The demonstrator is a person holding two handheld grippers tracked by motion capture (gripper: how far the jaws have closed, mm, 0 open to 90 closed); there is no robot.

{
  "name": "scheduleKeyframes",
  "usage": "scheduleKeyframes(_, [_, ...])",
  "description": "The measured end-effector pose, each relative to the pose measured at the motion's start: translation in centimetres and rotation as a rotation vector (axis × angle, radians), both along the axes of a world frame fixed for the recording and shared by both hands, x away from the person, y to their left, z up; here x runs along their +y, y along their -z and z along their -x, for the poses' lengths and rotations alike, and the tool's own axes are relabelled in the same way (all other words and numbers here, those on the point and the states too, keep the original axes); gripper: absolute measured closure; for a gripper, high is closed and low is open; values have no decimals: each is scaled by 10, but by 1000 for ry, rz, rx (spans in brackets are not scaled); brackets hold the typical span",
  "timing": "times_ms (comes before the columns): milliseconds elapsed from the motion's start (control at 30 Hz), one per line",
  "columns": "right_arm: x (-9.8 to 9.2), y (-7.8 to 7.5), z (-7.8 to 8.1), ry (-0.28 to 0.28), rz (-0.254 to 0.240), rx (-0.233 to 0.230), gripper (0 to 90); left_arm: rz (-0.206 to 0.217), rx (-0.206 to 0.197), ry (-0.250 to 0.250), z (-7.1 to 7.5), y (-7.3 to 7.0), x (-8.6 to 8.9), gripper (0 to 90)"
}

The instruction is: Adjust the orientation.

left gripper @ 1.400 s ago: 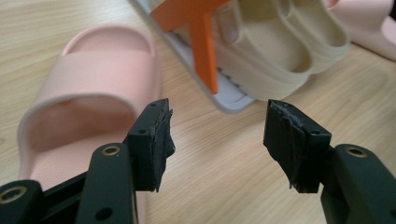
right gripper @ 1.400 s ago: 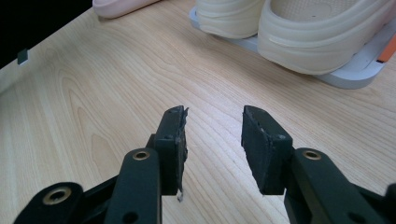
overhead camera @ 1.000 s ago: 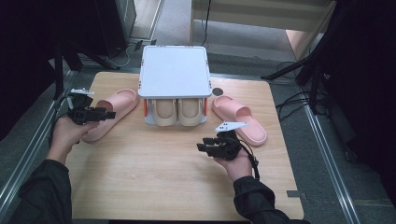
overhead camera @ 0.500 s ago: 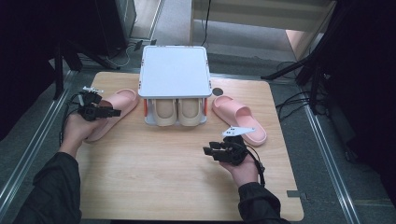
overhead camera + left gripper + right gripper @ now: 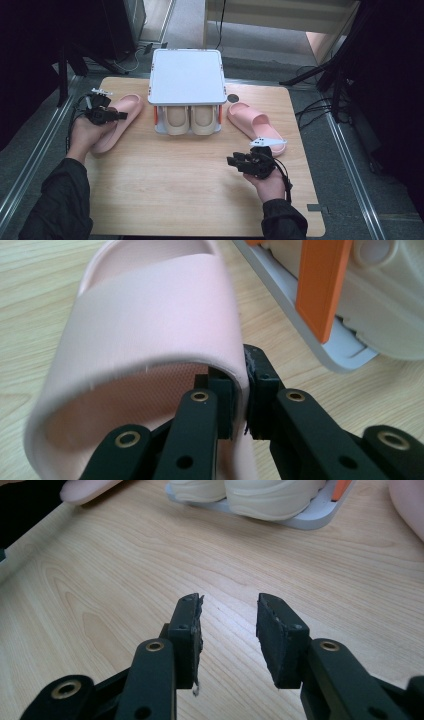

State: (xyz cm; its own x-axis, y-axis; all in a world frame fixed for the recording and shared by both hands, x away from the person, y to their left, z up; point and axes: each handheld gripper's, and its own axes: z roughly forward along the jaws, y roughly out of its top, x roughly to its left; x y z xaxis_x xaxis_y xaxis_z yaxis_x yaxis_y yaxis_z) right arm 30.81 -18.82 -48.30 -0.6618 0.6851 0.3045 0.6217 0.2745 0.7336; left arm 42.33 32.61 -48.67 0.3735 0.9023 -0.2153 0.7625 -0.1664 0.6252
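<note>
Bench (image 5: pixel 200 190): pale wood, rack (image 5: pixel 186 75) at 12 o'clock.
Left slipper (image 5: pixel 150 325): at 9 o'clock; left gripper (image 5: pixel 240 390) fingers, just closing, pinch its strap edge.
Advice: lift level, clearing the rack's foot.
Right gripper (image 5: pixel 229 635): fingers half open, empty; right slipper (image 5: pixel 255 125) at 2 o'clock.
</note>
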Motion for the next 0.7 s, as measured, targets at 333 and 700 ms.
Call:
scheduleKeyframes(333, [3,-5,-6,-13,-13,13,620,32,-27,-5,26,-28,2,837])
scheduleKeyframes(700, [2,-16,1,-77,20,-31,615,37,-26,20,82,-42,-3,835])
